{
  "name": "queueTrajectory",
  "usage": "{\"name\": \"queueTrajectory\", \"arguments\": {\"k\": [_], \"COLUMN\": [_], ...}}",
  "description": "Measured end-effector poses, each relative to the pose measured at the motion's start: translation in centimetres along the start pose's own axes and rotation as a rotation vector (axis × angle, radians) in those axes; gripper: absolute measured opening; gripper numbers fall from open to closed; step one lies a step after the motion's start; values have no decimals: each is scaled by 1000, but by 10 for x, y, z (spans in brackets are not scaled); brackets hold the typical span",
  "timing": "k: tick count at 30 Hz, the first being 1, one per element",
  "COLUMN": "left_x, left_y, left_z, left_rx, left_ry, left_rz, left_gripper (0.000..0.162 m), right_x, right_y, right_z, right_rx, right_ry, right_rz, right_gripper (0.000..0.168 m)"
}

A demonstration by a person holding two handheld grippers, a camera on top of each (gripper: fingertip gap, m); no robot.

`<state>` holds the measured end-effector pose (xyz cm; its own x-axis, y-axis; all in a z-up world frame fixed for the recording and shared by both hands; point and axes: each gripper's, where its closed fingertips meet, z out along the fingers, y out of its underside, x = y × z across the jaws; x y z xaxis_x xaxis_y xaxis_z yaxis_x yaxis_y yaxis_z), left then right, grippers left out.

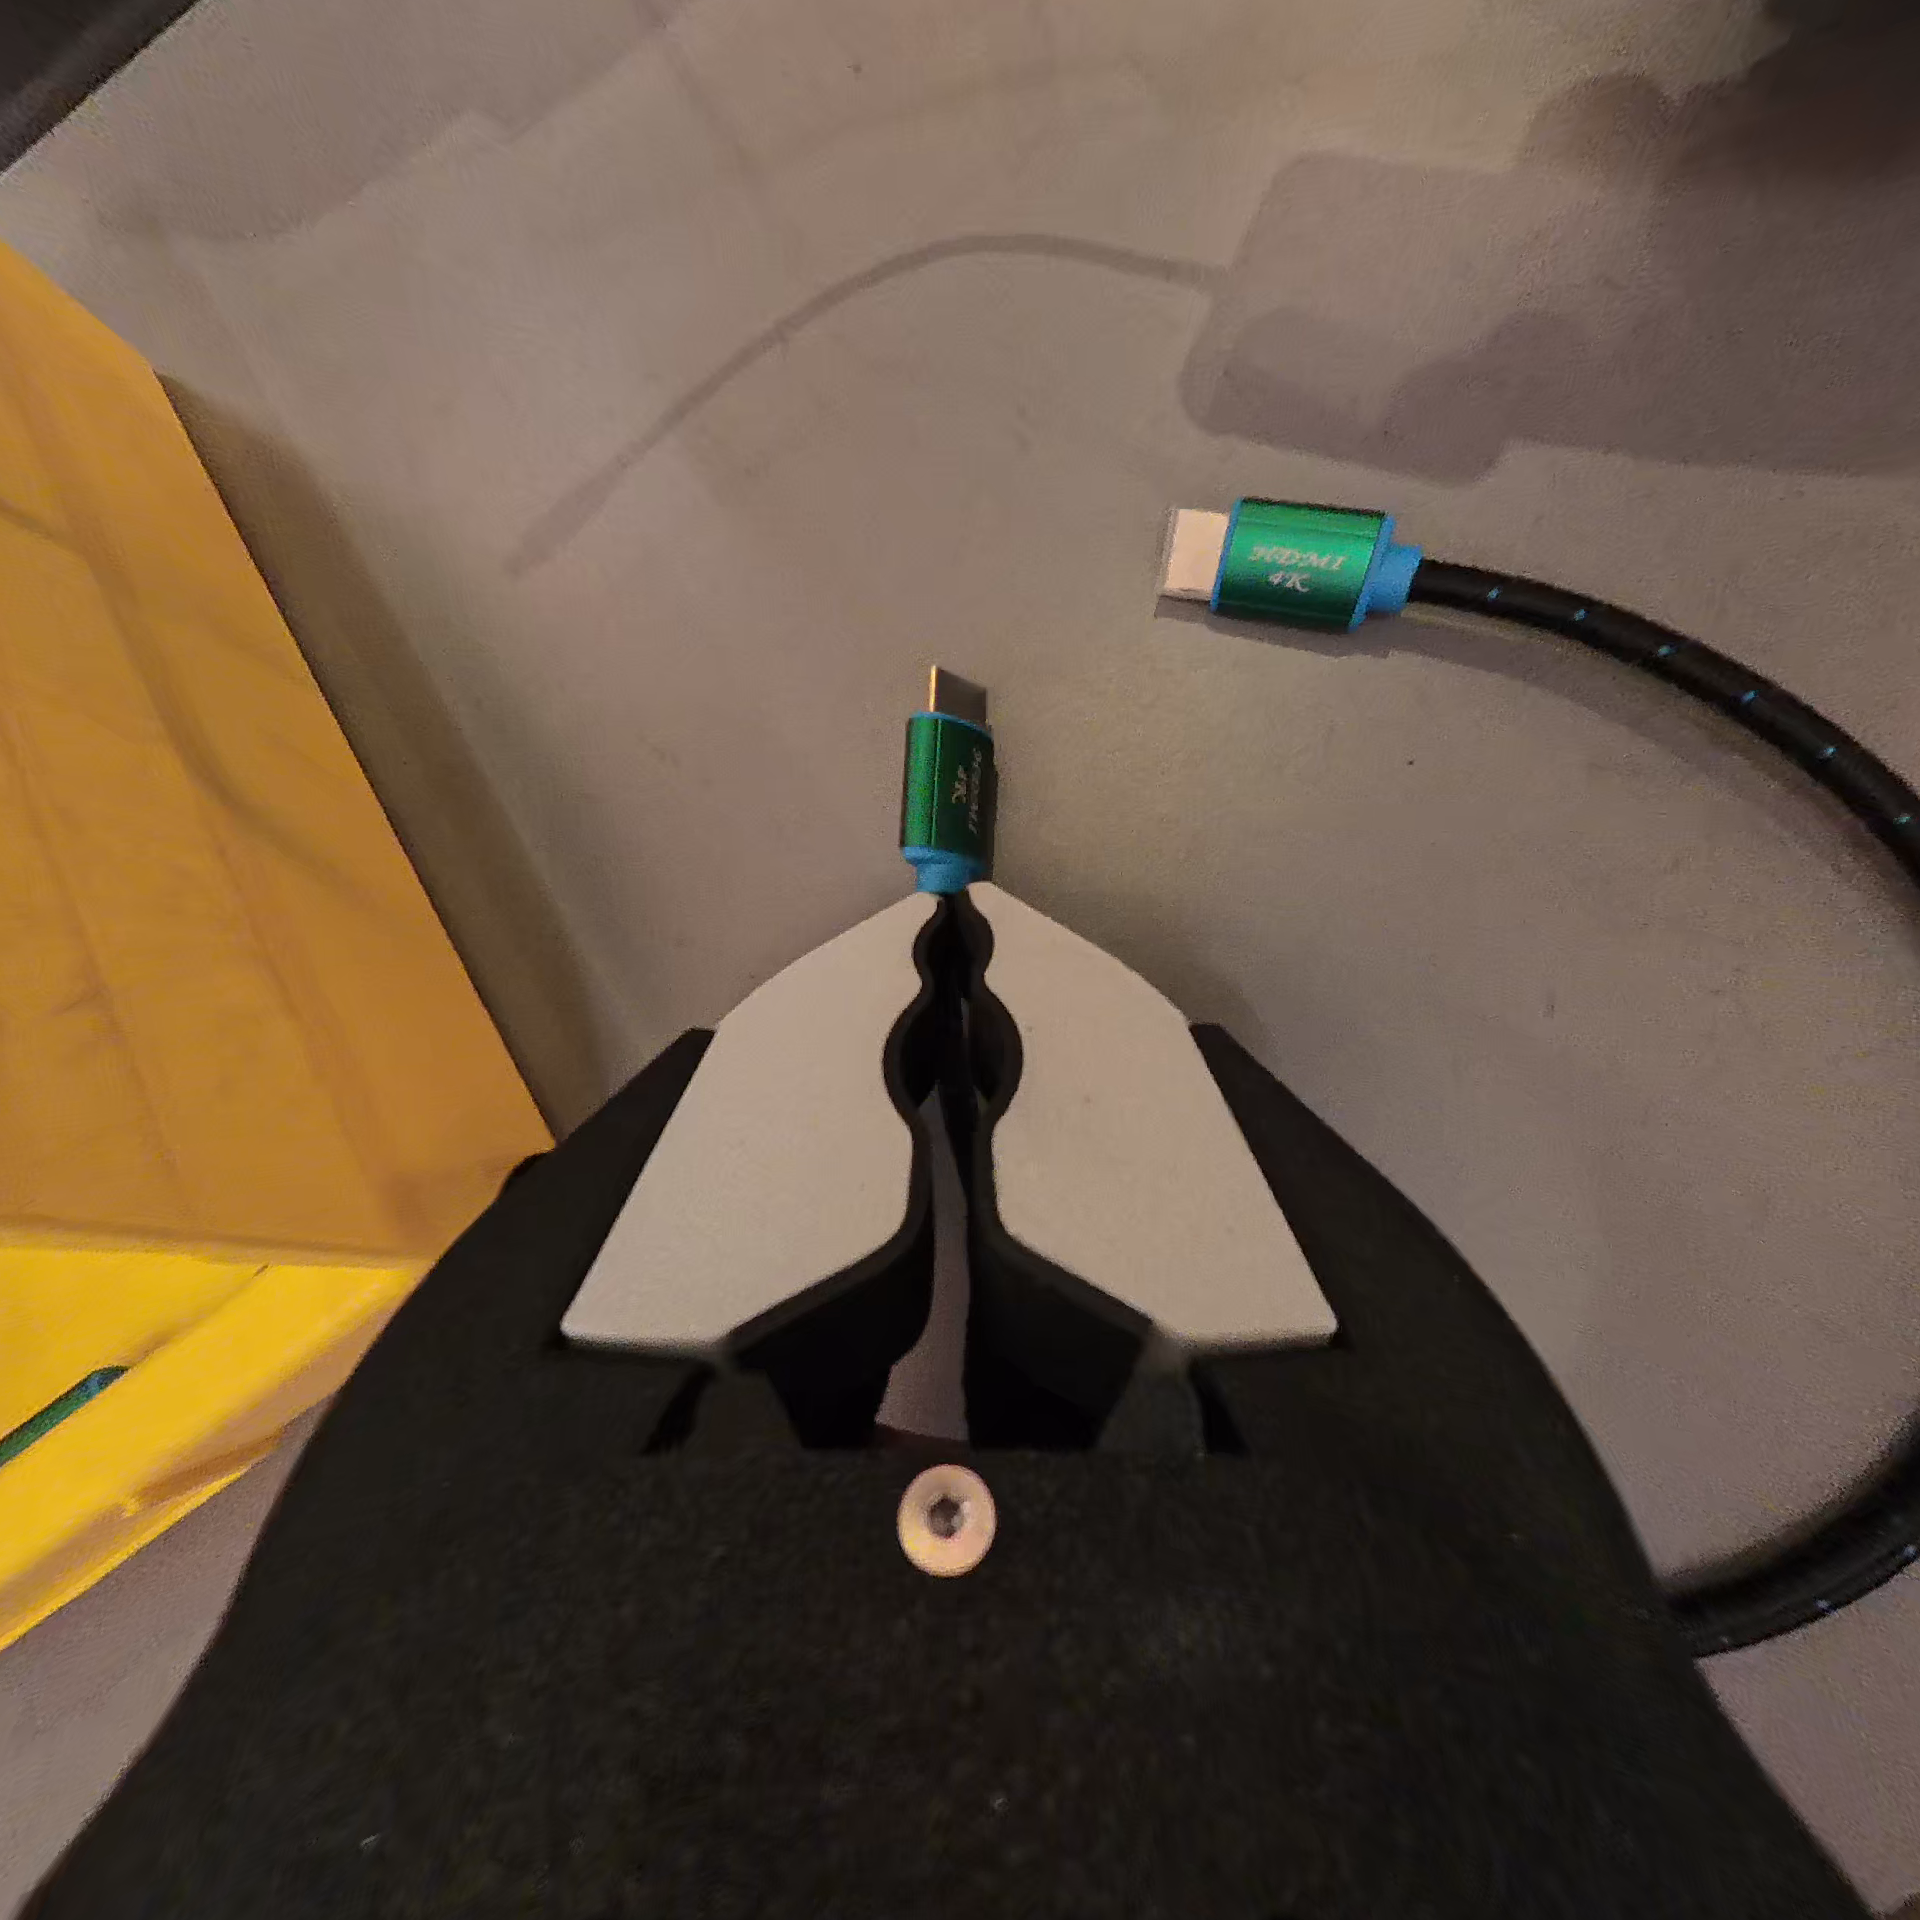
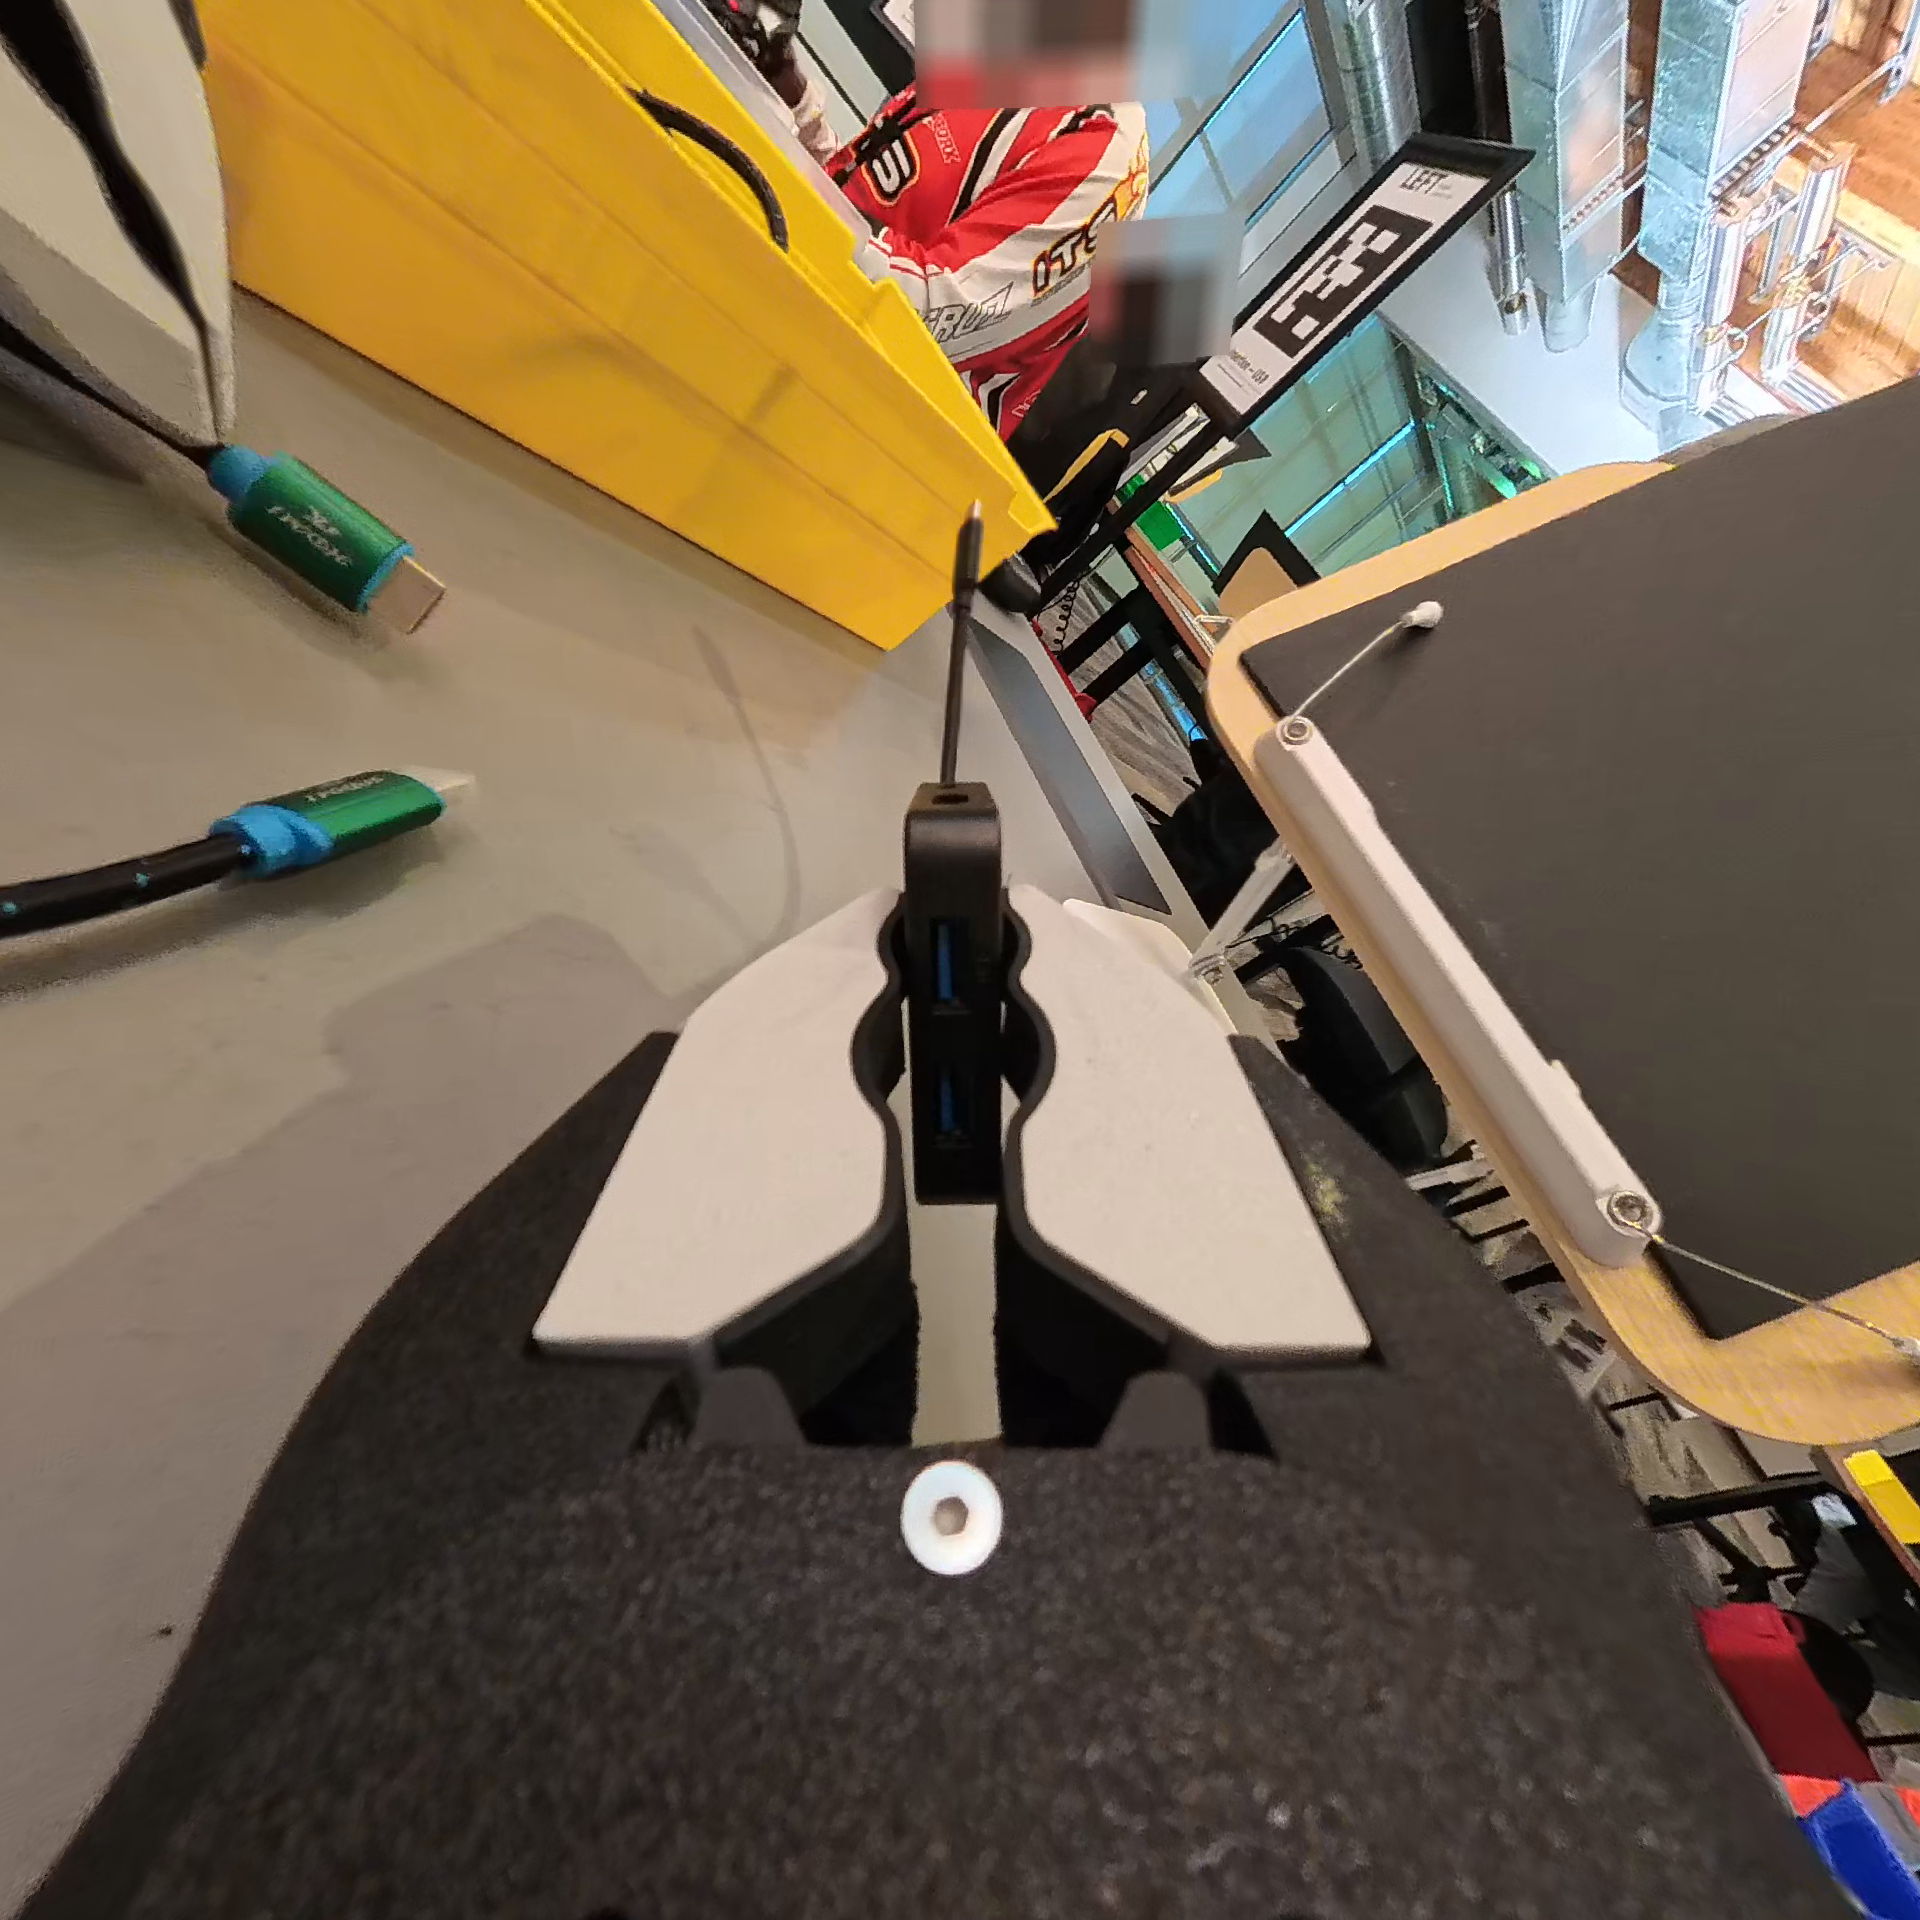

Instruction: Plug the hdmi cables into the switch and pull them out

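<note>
My left gripper [image 1: 951,909] is shut on the black braided cable just behind a green HDMI plug [image 1: 948,795], which sticks out past the fingertips above the grey table. A second green HDMI plug [image 1: 1288,566] with its black cable [image 1: 1714,675] lies loose on the table to the right. My right gripper [image 2: 951,914] is shut on a black switch [image 2: 951,997], held edge-on with its blue ports facing me and a thin lead [image 2: 961,644] rising from its far end. In the right wrist view the held plug [image 2: 317,535] and the loose plug [image 2: 343,810] both show at left.
A yellow bin [image 1: 187,883] stands close on the left of the left gripper; it also shows in the right wrist view [image 2: 623,312]. A person in a red and white shirt [image 2: 987,229] is behind it. A black board with a wooden rim [image 2: 1610,831] is at right. Some 20 cm of space lies between my two pairs of fingers.
</note>
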<state>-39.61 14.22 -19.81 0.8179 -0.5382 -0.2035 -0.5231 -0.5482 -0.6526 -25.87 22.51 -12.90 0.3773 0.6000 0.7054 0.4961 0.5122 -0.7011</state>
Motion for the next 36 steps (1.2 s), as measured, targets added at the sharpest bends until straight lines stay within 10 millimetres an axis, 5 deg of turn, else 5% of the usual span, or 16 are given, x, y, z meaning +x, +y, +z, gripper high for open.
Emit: {"name": "queueTrajectory", "arguments": {"k": [5,7,9,11,13,16,20,25,30,36], "left_x": [1,-1,-4,-3,-1,-3,19,52,82,81], "left_y": [1,3,5,9,8,10,-6,-57,-76,-86], "left_z": [-1,-1,0,5,7,7,-2,-30,-46,-52], "left_rx": [12,15,9,-13,-5,-40,3,74,-47,-149], "left_ry": [-36,-68,-82,-63,-42,-32,226,711,967,993], "left_rz": [79,100,103,104,116,107,-125,-413,-430,-309], "left_gripper": [0,23,26,25,6,6,6,6,6,6], "right_x": [-3,-3,-3,-4,-5,-5,-5,-15,-14,-17], "right_y": [-1,-1,-1,0,0,-1,-6,-14,-28,-34], "right_z": [0,0,1,1,1,1,-1,-3,-11,-16], "right_rx": [1,1,0,-2,-2,-1,25,56,126,173], "right_ry": [-4,-6,-6,-12,-12,-12,11,43,90,82], "right_rz": [-26,-24,-24,-25,-29,-32,-73,-234,-307,-330], "right_gripper": [13,13,13,13,13,13,13,13,13,13]}}
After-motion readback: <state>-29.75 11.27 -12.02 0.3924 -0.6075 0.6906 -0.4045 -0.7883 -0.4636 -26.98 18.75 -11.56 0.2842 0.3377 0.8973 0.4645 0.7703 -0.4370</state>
